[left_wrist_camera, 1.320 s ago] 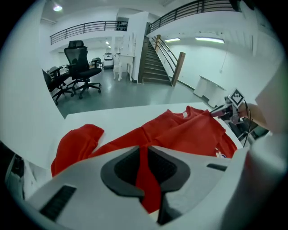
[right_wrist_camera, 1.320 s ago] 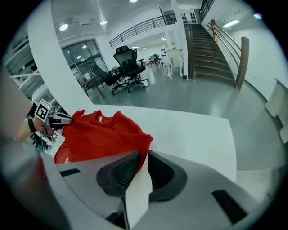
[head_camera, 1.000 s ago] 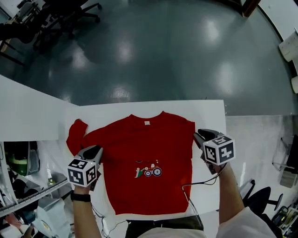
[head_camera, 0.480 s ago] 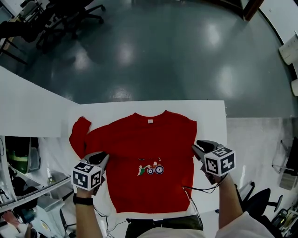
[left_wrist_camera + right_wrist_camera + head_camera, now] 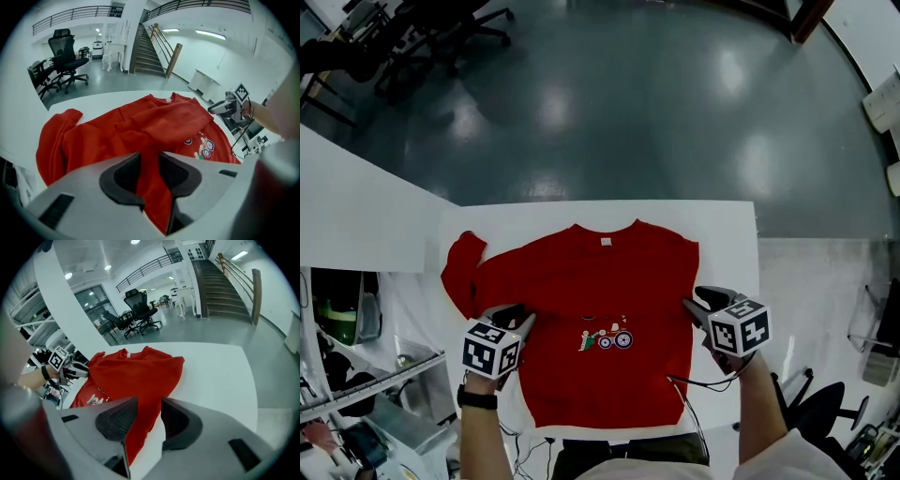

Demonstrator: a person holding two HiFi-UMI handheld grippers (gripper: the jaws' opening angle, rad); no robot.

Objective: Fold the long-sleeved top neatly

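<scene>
**Red long-sleeved top [image 5: 600, 300] flat on the table, both grippers spread at its sides**

Left gripper [image 5: 149, 161] first: its jaws have just been opening. They stand apart now, a strip of red cloth running up between the dark pads, and neither pad presses on it. It sits low on the top's left flank, just under the armpit, with its black-and-white marker cube [image 5: 491, 349] facing up.

Over to the right gripper [image 5: 149, 406], and it's the same story. Its jaws have just been opening too and are now spread. The top's side edge passes between them, with red cloth by one pad and bare white table by the other, and nothing is pinched. It is at the top's right edge, about halfway down the side.

The top lies front up on the white rectangular table [image 5: 722, 234]. Its collar and small white neck label [image 5: 605, 242] point to the far edge, and the hem is nearest the person. A little cartoon vehicle print [image 5: 605, 339] sits mid-chest between the two grippers. The left sleeve [image 5: 461, 272] is bunched and bent beside the body, while the right side shows a straight edge. A thin black cable [image 5: 680, 380] trails over the hem's right corner.

Beyond the table there's a glossy grey floor [image 5: 628, 94], black office chairs [image 5: 412, 37] at the far left, and a staircase [image 5: 150, 51] in the left gripper view.
</scene>
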